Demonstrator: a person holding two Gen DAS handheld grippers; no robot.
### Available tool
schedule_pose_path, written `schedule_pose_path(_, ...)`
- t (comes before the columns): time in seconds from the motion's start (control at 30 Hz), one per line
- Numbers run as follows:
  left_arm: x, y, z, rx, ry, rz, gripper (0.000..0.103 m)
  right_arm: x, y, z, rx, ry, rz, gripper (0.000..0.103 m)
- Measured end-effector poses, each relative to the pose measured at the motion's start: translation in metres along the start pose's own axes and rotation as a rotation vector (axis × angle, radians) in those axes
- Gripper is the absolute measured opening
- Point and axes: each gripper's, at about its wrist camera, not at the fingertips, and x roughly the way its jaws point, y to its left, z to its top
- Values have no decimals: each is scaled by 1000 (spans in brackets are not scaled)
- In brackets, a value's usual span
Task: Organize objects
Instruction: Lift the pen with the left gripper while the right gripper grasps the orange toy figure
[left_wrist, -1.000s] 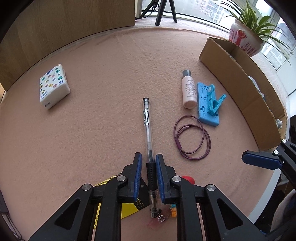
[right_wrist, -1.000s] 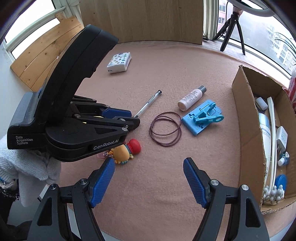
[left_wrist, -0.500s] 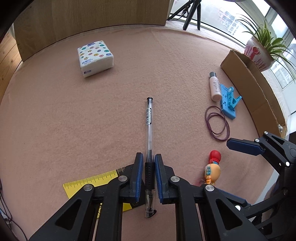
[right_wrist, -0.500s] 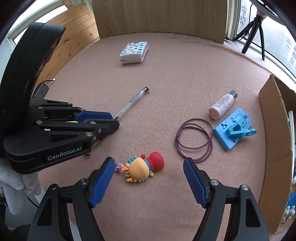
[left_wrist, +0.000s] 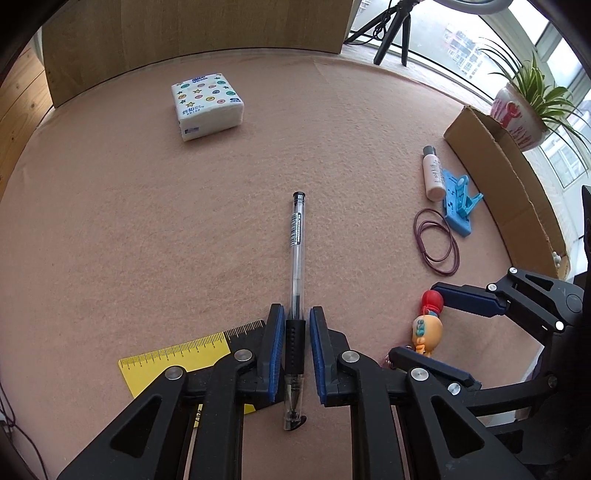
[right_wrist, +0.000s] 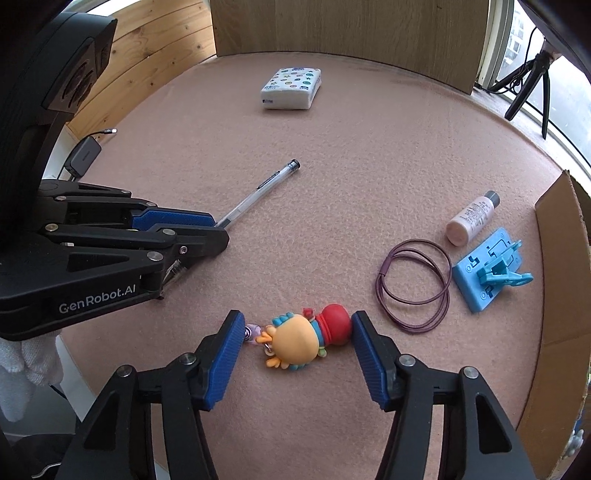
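Note:
A clear pen (left_wrist: 297, 240) with a black grip points away from me over the pink felt table (left_wrist: 147, 221). My left gripper (left_wrist: 296, 314) has that grip between its blue pads, which touch it as the jaws ease slightly open. In the right wrist view the pen (right_wrist: 258, 188) sticks out of the left gripper (right_wrist: 218, 230). A small orange toy figure (right_wrist: 295, 339) with a red cap lies on the felt between the fingers of my right gripper (right_wrist: 297, 325). Those jaws are closing on it. One pad is at the cap, the other at the purple charm.
A yellow ruler (left_wrist: 181, 358) lies under the left gripper. A tissue pack (left_wrist: 207, 105) sits at the back. On the right are purple hair ties (right_wrist: 413, 284), a small bottle (right_wrist: 472, 219), a blue clip plate (right_wrist: 487, 273) and a cardboard box (right_wrist: 561, 295).
The left gripper carried the pen leftward, off the toy figure. The right gripper came down over the toy and its jaws narrowed from wide open to just around it.

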Motion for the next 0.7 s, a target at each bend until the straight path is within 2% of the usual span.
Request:
schedule_pose_path(0.03,1,0,2,3,1,-2,23,-1,-1,0,1,0,-5,46)
schedule_pose_path(0.1,3,-5,5,22,-1,9,27,-1,-4,-1,6,3,-3,46)
schedule_pose_path(0.2,4,-10,8,49,-6,31,27,-3,-6,-4,14,2,4,46)
schedule_pose_path(0.27,5,-10,9,35,-8,29,23,-5,-7,-6,20,0,7,46)
schedule_pose_path(0.33,5,-9,10,23,-10,32,10,-7,-10,-8,34,-5,4,46)
schedule_pose_path(0.7,5,-25,8,-64,-26,-64,10,-35,-50,-19,161,-57,2,46)
